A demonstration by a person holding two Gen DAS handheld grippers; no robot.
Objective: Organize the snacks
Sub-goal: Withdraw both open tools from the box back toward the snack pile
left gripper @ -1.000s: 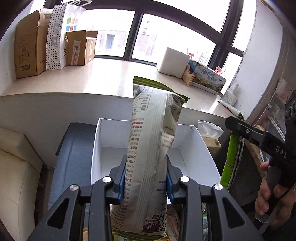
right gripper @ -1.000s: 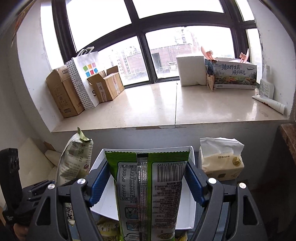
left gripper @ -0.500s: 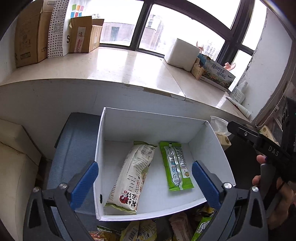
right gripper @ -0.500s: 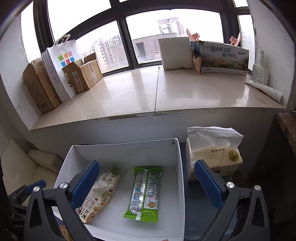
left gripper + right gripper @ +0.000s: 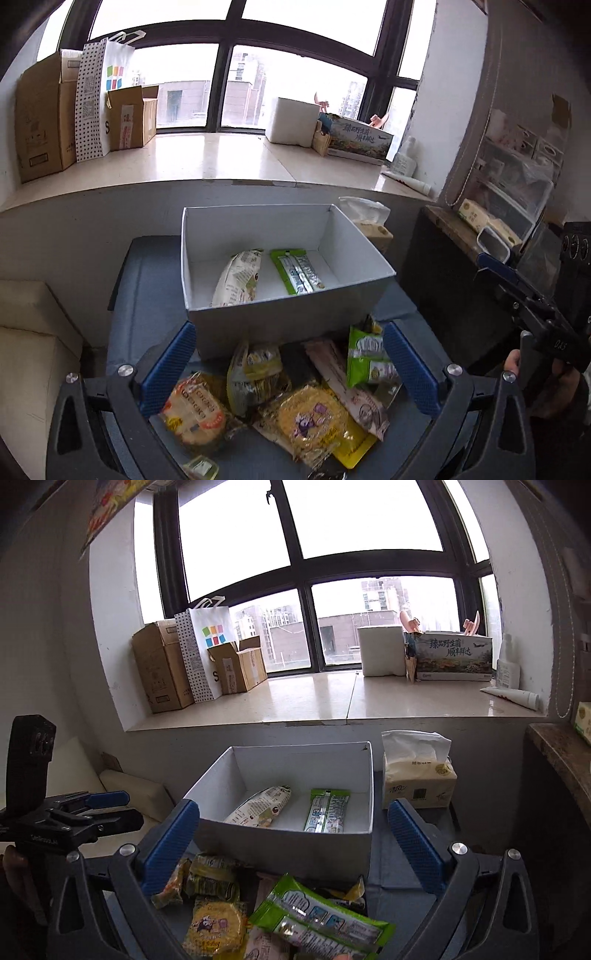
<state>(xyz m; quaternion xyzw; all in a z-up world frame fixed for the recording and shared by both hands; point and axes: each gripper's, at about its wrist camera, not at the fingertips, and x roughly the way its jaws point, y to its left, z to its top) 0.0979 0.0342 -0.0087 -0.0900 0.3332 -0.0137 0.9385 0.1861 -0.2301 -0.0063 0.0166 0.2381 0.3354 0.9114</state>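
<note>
A white box stands on a blue-grey surface. Inside it lie a cream snack bag and a green snack bag, side by side. Several loose snack packets lie in a pile in front of the box. My left gripper is open and empty over the pile. My right gripper is open and empty above the pile, near the box's front wall. A green packet lies just below it.
A tissue pack stands right of the box. A window ledge behind holds cardboard boxes, a paper bag and a white box. A cream cushion lies at the left. A dark cabinet stands at the right.
Both grippers opened and let their snack bags go into the white box, then drew back toward the pile of loose packets in front of it.
</note>
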